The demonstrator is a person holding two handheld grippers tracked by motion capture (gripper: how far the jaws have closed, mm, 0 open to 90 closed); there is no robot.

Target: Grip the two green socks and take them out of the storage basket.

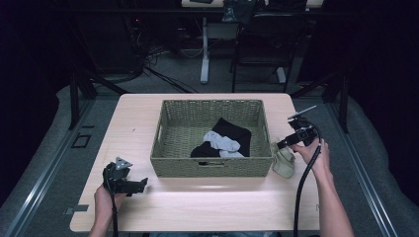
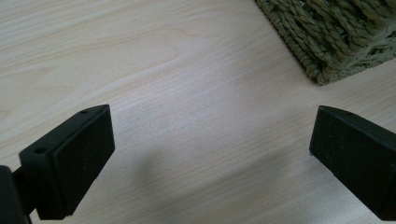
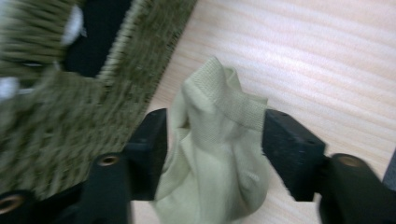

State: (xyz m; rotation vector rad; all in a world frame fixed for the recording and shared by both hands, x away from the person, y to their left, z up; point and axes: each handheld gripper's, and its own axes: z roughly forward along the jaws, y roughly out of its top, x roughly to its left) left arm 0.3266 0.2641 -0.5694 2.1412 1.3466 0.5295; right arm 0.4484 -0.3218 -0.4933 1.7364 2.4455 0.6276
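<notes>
Right claw (image 3: 212,154): jaws set either side of a pale green sock (image 3: 215,158), both pads against the bunched cloth; it is judged to be clamped on the sock near its ribbed cuff. In the high view the right claw (image 1: 282,144) is seen at the right outer wall of the basket, with the pale green sock (image 1: 284,162) hanging below it down to the bench, just beside the basket's near right corner.

Left claw (image 2: 210,154): jaws wide apart, nothing between them, bare bench beneath. In the high view the left claw (image 1: 129,185) is held low at the near left of the bench (image 1: 207,207), apart from the basket.

Woven basket (image 1: 212,167): set mid-bench; rigid wicker walls with a handle slot in the near side. Inside are laid a black garment (image 1: 232,129) and a light grey sock (image 1: 222,142), overlapping.

Handling, as judged: the sock is light, limp and non-fragile; it will fold and drape under its own weight. The doubled ribbed cuff is judged the firmest hold, since a bunched fold is less likely to slip than a single layer.
</notes>
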